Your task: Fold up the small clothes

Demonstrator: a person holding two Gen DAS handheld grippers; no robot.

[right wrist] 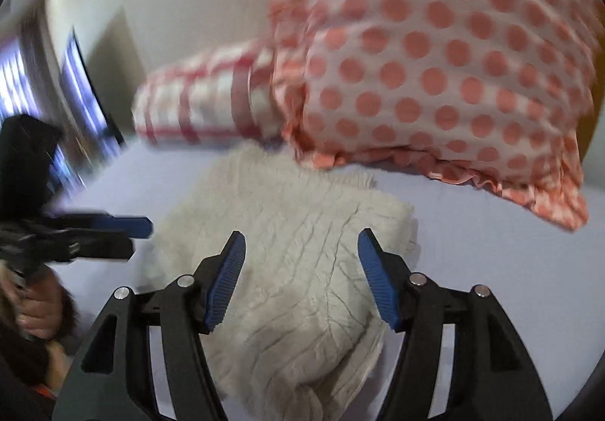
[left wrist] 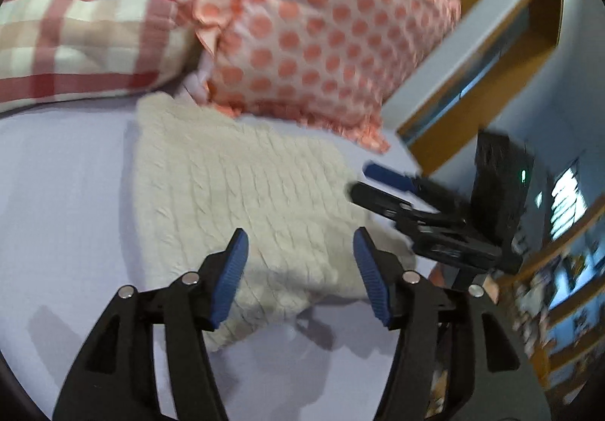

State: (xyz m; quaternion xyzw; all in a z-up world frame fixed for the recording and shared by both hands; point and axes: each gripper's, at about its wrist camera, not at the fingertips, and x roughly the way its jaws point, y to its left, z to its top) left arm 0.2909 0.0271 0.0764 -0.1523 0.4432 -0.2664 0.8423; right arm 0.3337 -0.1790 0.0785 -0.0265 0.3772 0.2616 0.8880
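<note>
A cream cable-knit garment [left wrist: 242,194] lies folded into a rough rectangle on the pale lilac bed sheet [left wrist: 64,194]. It also shows in the right wrist view [right wrist: 295,269]. My left gripper [left wrist: 300,243] is open and empty, hovering just above the garment's near edge. My right gripper [right wrist: 300,243] is open and empty above the garment's near end. The right gripper also shows in the left wrist view [left wrist: 366,180] at the garment's right side, and the left gripper shows in the right wrist view [right wrist: 132,235] at the garment's left side.
A polka-dot pillow [left wrist: 325,27] with a frill and a red-check pillow [left wrist: 83,31] lie behind the garment. A wooden headboard shelf [left wrist: 487,54] stands at right. A hand [right wrist: 38,311] holds the left gripper's handle.
</note>
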